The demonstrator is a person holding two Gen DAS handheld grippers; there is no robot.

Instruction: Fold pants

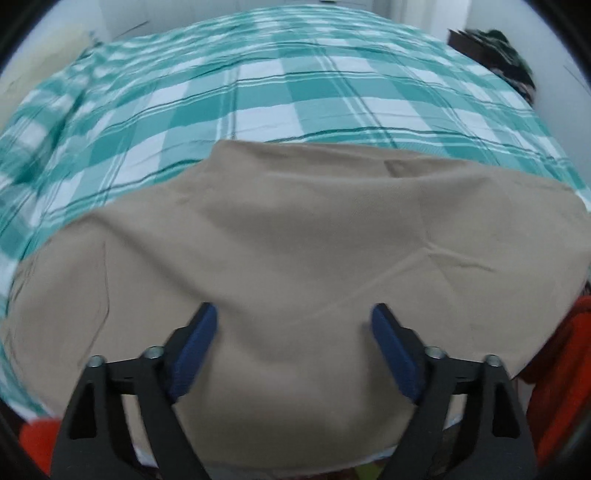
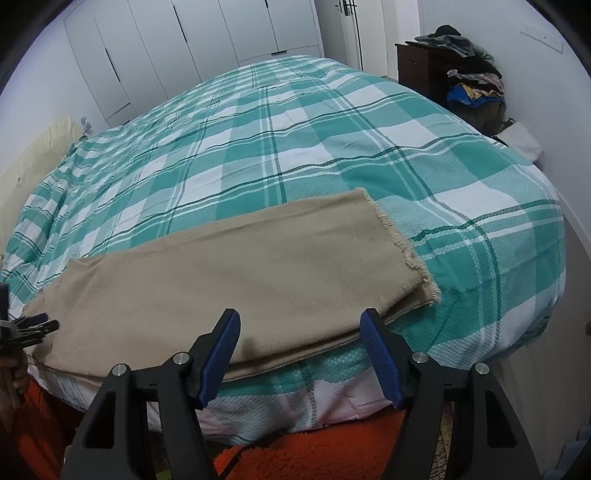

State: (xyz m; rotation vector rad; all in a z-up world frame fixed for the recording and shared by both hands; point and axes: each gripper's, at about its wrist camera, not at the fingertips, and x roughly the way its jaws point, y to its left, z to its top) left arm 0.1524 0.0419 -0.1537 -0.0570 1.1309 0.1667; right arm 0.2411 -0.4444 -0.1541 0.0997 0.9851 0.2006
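Beige pants (image 2: 229,273) lie along the near edge of the bed, legs stacked, with the frayed hems (image 2: 410,254) at the right. In the left wrist view the pants (image 1: 295,240) fill the foreground. My left gripper (image 1: 293,317) is open just above the fabric and holds nothing. It also shows at the far left of the right wrist view (image 2: 40,325). My right gripper (image 2: 299,325) is open at the pants' near edge, close to the hem end, and is empty.
The bed has a teal and white plaid cover (image 2: 295,147). An orange shaggy rug (image 2: 314,450) lies on the floor below the near edge. White wardrobe doors (image 2: 207,33) stand at the back. A dark cabinet with piled clothes (image 2: 469,81) stands at the back right.
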